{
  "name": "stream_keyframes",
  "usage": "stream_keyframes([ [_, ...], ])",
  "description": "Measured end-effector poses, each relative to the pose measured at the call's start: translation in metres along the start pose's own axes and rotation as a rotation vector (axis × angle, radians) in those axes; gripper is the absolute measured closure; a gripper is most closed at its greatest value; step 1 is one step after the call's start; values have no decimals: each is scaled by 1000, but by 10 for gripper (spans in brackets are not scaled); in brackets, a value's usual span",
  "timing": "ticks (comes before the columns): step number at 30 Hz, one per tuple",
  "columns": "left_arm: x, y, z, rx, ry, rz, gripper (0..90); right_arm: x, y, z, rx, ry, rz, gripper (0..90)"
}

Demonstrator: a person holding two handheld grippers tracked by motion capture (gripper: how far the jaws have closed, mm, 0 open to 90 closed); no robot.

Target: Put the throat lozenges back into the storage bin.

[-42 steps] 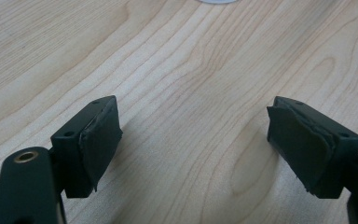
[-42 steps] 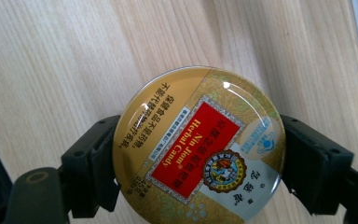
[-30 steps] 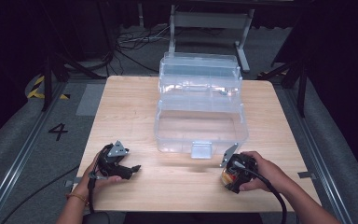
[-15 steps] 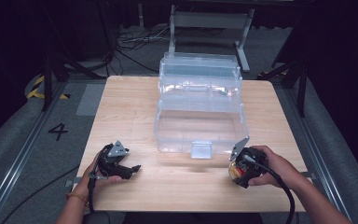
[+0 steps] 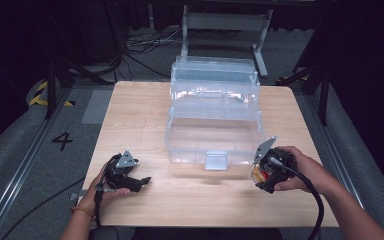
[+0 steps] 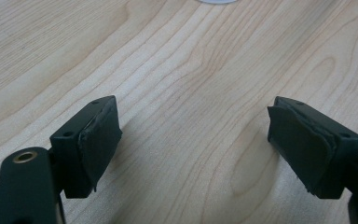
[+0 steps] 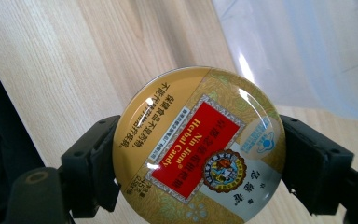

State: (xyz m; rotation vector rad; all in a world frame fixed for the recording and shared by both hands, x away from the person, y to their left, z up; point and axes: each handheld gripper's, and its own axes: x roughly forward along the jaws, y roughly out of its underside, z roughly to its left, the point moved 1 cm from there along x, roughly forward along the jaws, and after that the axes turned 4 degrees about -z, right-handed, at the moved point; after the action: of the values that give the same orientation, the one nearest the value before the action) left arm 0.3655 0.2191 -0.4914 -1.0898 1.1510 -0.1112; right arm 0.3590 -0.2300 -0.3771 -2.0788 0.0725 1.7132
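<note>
A round gold candy tin point(image 7: 199, 148) with a red label sits clamped between the black jaws of my right gripper point(image 7: 200, 158). In the high view that gripper point(image 5: 266, 173) hovers at the table's front right, just right of the latch point(image 5: 216, 160) on a clear plastic tiered box point(image 5: 215, 120), and the tin point(image 5: 263, 174) peeks out beneath it. My left gripper point(image 5: 141, 181) rests low at the front left of the table. Its two pads point(image 6: 98, 135) stand wide apart over bare wood, nothing between them.
The clear box stands open in the middle of the light wooden table point(image 5: 135, 120), its upper trays stepped toward the back. A metal stand point(image 5: 225, 25) and cables lie on the dark floor beyond. Grey floor strips run along both sides of the table.
My right hand has lifted the gripper with the tin and carried it rightward, away from the box's latch. The left hand and its gripper have stayed where they were.
</note>
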Motion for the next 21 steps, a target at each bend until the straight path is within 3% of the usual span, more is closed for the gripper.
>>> stream_keyframes([
  [13, 0, 0, 0, 0, 0, 0, 173, -33, -9, -16, -3, 62, -37, 204],
  [21, 0, 0, 0, 0, 0, 0, 173, -41, -13, -28, 9, 69, -44, 204],
])
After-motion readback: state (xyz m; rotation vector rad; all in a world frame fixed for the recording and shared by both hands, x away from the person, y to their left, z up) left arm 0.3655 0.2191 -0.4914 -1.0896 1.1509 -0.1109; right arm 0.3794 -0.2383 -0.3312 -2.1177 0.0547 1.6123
